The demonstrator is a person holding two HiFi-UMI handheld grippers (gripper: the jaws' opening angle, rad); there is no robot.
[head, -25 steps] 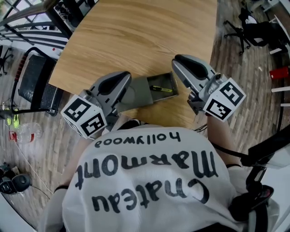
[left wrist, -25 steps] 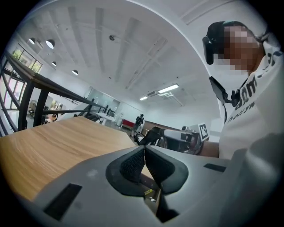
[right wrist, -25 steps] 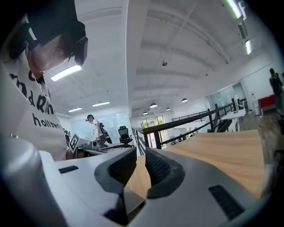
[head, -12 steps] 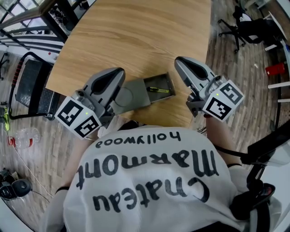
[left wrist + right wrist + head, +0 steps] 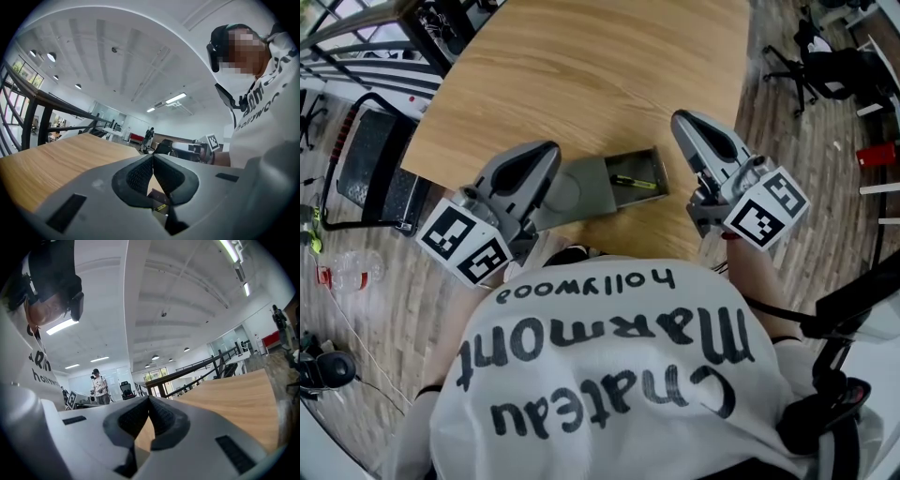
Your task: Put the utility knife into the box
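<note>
Utility knife (image 5: 635,182) lies inside the open grey box (image 5: 591,187) at the near edge of the wooden table (image 5: 581,75). By my reckoning the job is done, with at most the box left to shut. My left claw (image 5: 544,156) and right claw (image 5: 684,125) hang either side of the box, each with jaws pressed together, gripping nothing.

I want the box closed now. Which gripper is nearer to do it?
Probably left: the left gripper hangs over the box's covered end, while the right gripper sits off beside its open end.
</note>
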